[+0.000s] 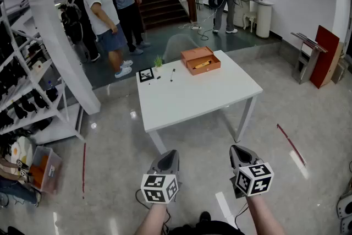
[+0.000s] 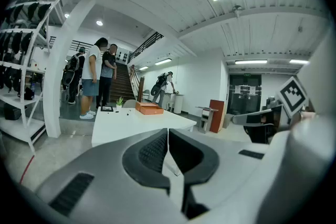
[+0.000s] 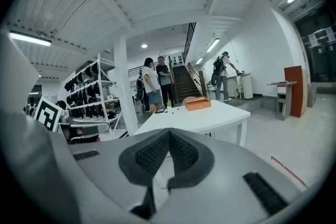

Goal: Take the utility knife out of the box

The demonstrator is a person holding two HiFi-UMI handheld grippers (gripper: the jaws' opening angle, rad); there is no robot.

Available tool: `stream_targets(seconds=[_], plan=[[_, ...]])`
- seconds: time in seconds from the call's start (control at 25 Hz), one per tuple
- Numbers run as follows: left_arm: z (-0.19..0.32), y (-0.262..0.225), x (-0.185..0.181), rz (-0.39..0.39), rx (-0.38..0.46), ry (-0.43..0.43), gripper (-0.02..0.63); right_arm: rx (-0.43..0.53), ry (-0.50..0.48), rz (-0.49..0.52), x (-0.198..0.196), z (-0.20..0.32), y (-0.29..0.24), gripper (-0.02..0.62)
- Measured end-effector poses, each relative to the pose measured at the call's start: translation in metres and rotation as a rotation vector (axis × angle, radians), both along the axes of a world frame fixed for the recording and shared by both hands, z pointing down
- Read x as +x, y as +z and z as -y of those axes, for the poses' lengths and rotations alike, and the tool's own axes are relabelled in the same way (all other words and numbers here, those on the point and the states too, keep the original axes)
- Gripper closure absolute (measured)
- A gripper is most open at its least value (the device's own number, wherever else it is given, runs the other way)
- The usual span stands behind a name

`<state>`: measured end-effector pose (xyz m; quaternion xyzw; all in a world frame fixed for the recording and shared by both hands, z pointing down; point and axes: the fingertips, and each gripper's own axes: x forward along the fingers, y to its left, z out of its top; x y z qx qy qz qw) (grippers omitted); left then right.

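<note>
An open orange box (image 1: 201, 60) rests at the far side of the white table (image 1: 192, 93). Inside it lies a yellow utility knife (image 1: 202, 64). The same box (image 2: 148, 108) shows small in the left gripper view, and the box (image 3: 198, 104) shows small in the right gripper view. Both grippers hang in the air well short of the table, near the person's body. My left gripper (image 1: 169, 156) is shut with nothing in it. My right gripper (image 1: 237, 150) is also shut and empty, its pads touching at the tips.
On the table stand a small green plant (image 1: 158, 61), a marker card (image 1: 146, 75) and a dark pen (image 1: 172, 75). A white pillar (image 1: 60, 36) and a shelf rack (image 1: 25, 85) are at the left. Three people stand behind the table; another stands at a far counter.
</note>
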<state>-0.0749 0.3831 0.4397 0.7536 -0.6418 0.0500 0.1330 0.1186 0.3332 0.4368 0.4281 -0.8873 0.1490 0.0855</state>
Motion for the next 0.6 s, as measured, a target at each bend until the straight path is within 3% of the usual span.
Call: stream_targets(seconds=[0.6], plan=[[0.0067, 0.0056, 0.0089, -0.01, -0.013, -0.012, 0.586, -0.017, -0.049, 0.023, 0.003, 0.0075, 0.0034, 0.595]])
